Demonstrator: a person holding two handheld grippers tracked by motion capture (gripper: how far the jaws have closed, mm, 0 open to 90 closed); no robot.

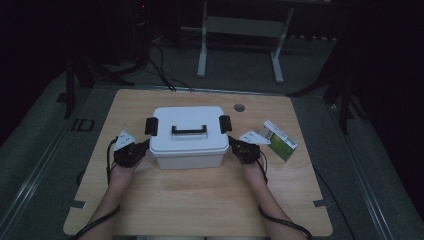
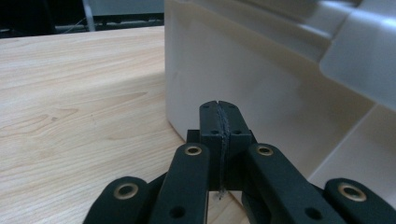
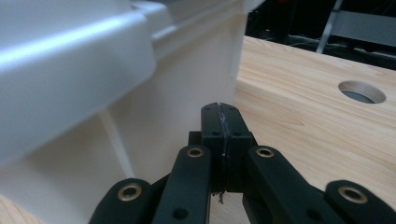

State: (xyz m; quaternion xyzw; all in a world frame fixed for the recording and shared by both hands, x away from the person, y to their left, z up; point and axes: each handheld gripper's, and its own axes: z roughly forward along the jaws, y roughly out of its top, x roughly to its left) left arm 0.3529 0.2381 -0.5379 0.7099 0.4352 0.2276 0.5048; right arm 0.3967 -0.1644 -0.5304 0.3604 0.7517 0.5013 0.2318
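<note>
A white plastic storage box (image 1: 187, 145) with a black handle (image 1: 189, 130) and two black side latches stands in the middle of the wooden table. My left gripper (image 1: 145, 145) is at the box's left side, its tips close against the wall. In the left gripper view the left gripper (image 2: 219, 106) is shut with nothing between the pads, the box's wall (image 2: 243, 79) just ahead. My right gripper (image 1: 232, 144) sits at the box's right side. Seen from the right gripper view, the right gripper (image 3: 220, 108) is shut and empty, beside the box (image 3: 154, 116).
A green and white carton (image 1: 279, 139) lies to the right of the box. A round cable hole (image 1: 239, 107) is in the table behind the box. Bare wood (image 1: 200, 200) stretches in front of the box. A metal stand (image 1: 240, 30) is on the floor beyond the table.
</note>
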